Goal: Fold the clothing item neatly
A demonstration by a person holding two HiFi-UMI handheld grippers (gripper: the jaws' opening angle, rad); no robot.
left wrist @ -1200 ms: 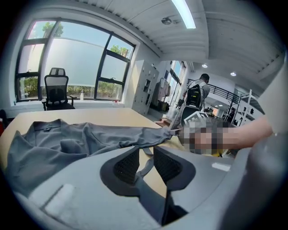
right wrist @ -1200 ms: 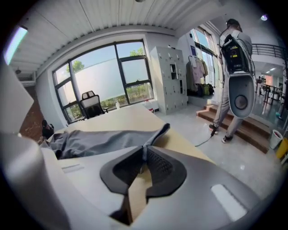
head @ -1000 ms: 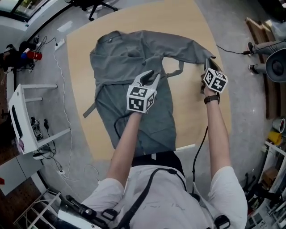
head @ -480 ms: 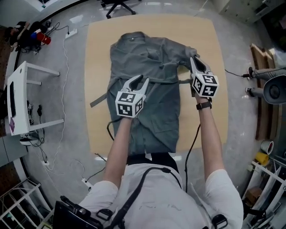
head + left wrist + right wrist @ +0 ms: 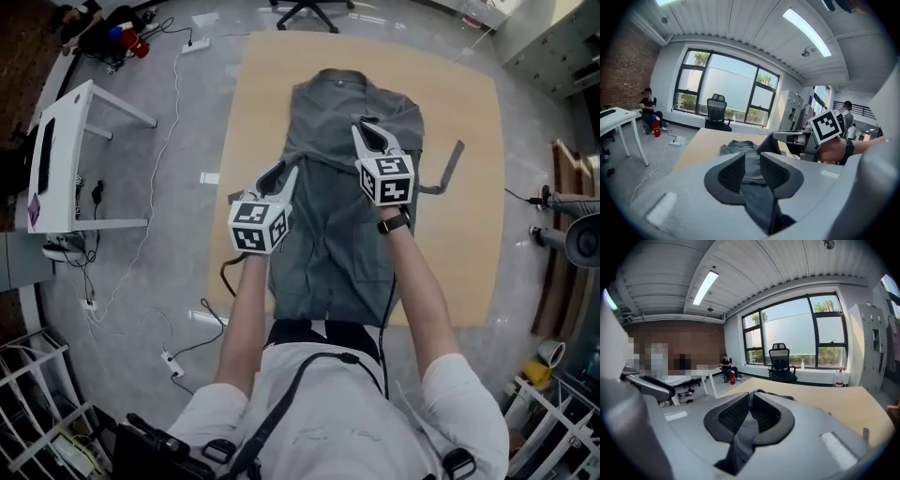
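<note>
A grey garment (image 5: 342,216) lies lengthwise on the wooden table (image 5: 469,262), collar (image 5: 337,79) at the far end. My right gripper (image 5: 368,131) hovers over the chest, shut on a pinch of the sleeve cloth (image 5: 740,437) that hangs from its jaws. My left gripper (image 5: 283,172) is at the garment's left edge near the waist. Its jaws stand partly apart with a fold of grey fabric (image 5: 761,206) caught between them. The left gripper view also shows the right gripper (image 5: 790,137). A loose belt end (image 5: 448,171) lies on the table at the right.
A white side table (image 5: 56,159) and cables (image 5: 178,309) are on the floor at the left. An office chair (image 5: 305,9) stands beyond the table's far edge. Planks (image 5: 553,234) lie at the right. A person (image 5: 647,105) sits far off by the window.
My right gripper has carried the sleeve from the table's right side inward over the garment's chest. The left gripper has kept its hold near the waist. The head view has swung round.
</note>
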